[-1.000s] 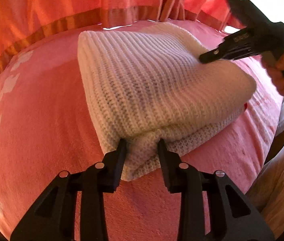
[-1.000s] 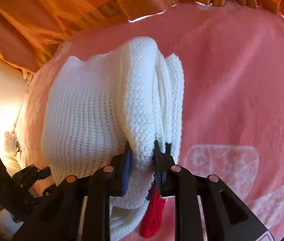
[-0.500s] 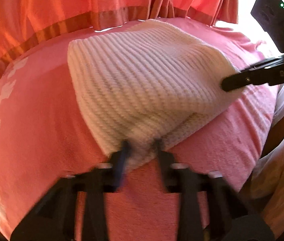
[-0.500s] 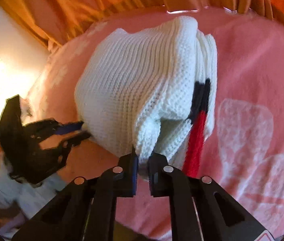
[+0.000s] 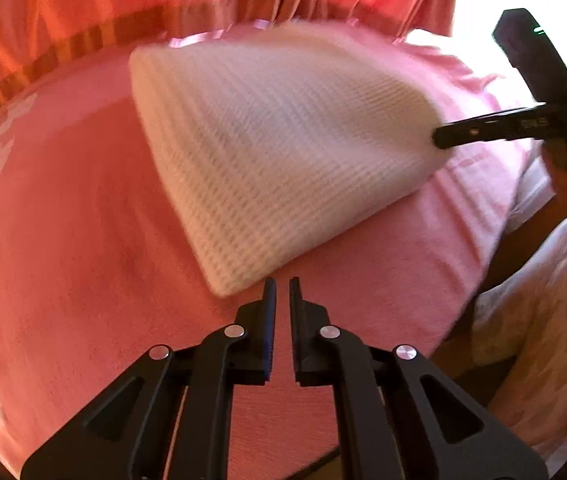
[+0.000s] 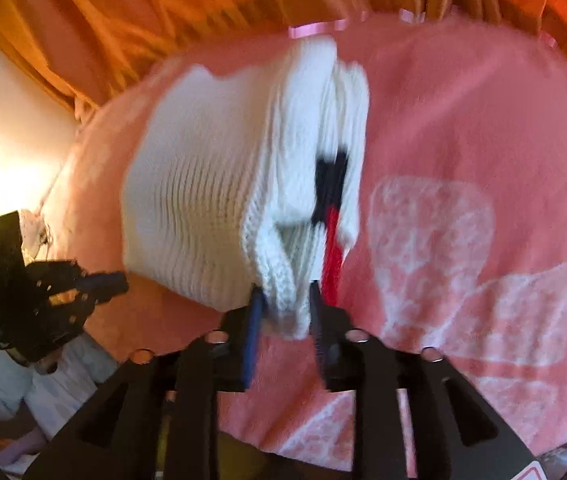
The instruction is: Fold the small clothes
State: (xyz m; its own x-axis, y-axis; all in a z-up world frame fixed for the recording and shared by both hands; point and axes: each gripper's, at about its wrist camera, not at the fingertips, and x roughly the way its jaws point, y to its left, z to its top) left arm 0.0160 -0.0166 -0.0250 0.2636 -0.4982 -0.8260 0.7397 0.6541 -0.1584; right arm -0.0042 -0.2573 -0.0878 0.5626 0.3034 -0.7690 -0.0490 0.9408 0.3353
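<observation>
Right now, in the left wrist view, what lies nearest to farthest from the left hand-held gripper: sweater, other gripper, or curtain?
From the left hand-held gripper:
1. White knit sweater, just ahead on the pink blanket.
2. Right hand-held gripper, at the sweater's right corner.
3. Orange curtain, behind the bed.

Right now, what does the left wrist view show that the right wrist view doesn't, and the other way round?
Only the left wrist view: the left hand-held gripper shut on nothing, just clear of the folded white knitted sweater.
Only the right wrist view: the sweater's black and red stripe and its layered edge, which lies between the right hand-held gripper's jaws; these have just been opening.
Both: the sweater on the pink patterned blanket and the orange curtains.
</observation>
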